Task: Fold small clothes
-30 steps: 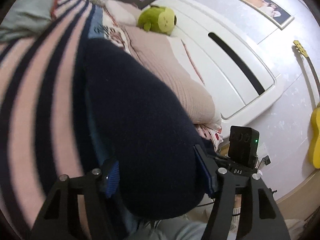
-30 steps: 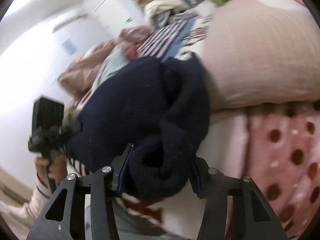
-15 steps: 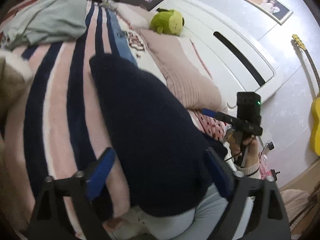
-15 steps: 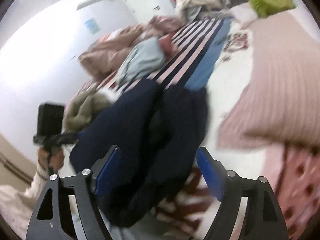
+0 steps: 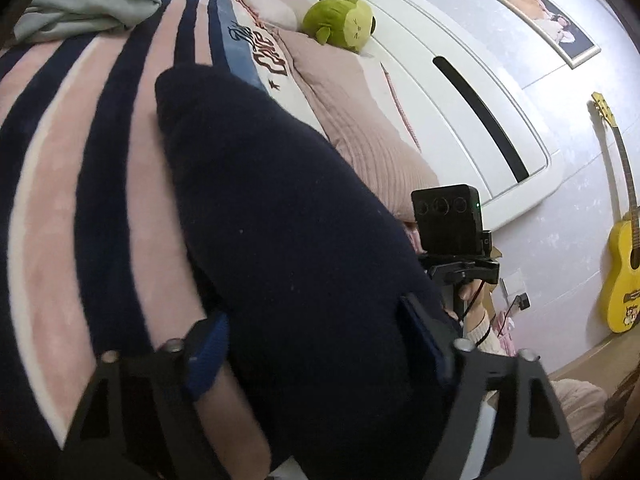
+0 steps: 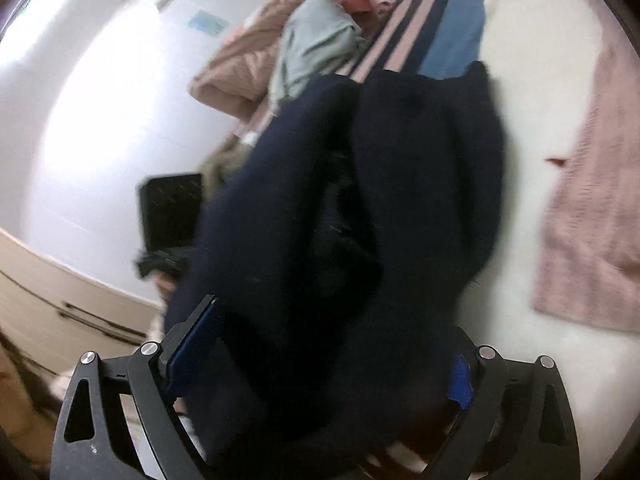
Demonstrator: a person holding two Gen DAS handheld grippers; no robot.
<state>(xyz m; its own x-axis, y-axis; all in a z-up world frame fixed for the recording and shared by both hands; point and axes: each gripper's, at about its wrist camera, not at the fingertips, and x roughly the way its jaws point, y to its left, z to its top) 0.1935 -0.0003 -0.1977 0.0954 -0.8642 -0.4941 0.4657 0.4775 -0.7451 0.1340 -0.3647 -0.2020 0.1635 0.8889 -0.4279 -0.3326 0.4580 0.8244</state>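
A thick navy fleece garment (image 5: 288, 240) lies on the striped pink and navy blanket (image 5: 100, 160) at the bed's near edge. It also shows in the right wrist view (image 6: 360, 220), folded into two thick layers. My left gripper (image 5: 320, 344) has its jaws around the garment's near end, with the blue pads against the fabric. My right gripper (image 6: 336, 352) is around the other near end in the same way. The right gripper's body (image 5: 448, 224) shows beyond the garment in the left wrist view; the left gripper's body (image 6: 170, 216) shows in the right wrist view.
A pink ribbed pillow (image 5: 360, 120) and a green plush toy (image 5: 340, 20) lie by the white headboard (image 5: 460, 80). A pale grey-green garment (image 6: 316, 44) and a pink quilt (image 6: 240, 52) lie farther along the bed. A yellow guitar (image 5: 624, 272) leans on the wall.
Both grippers opened wide and drew back half a second ago. Now both have come forward again and closed in around the navy garment's near ends.
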